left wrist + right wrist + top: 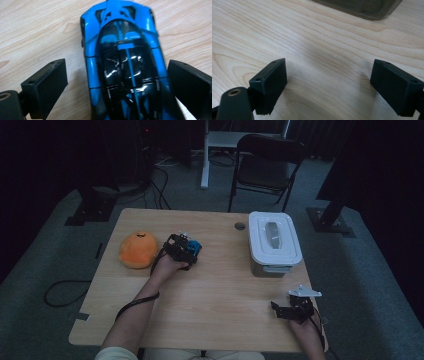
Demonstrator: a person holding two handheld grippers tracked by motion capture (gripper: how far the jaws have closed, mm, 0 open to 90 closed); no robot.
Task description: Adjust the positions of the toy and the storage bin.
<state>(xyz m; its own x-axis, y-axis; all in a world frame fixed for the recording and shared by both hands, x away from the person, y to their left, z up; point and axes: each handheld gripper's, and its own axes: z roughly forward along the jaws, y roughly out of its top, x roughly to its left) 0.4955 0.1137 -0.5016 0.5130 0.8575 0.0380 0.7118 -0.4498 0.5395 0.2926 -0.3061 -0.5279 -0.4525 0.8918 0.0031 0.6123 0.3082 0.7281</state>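
Matte black jaws of the left hand-held gripper (pixel 117 82) are seen released around the glossy blue toy car (pixel 122 62) on the wood-grain table (pixel 37 30), its lower end cut off. At nine o'clock, a fuzzy orange plush (pixel 138 250).

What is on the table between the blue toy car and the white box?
Nothing but bare table. In the high view, the blue toy car sits at the left gripper, and only wood stretches from it to the white box.
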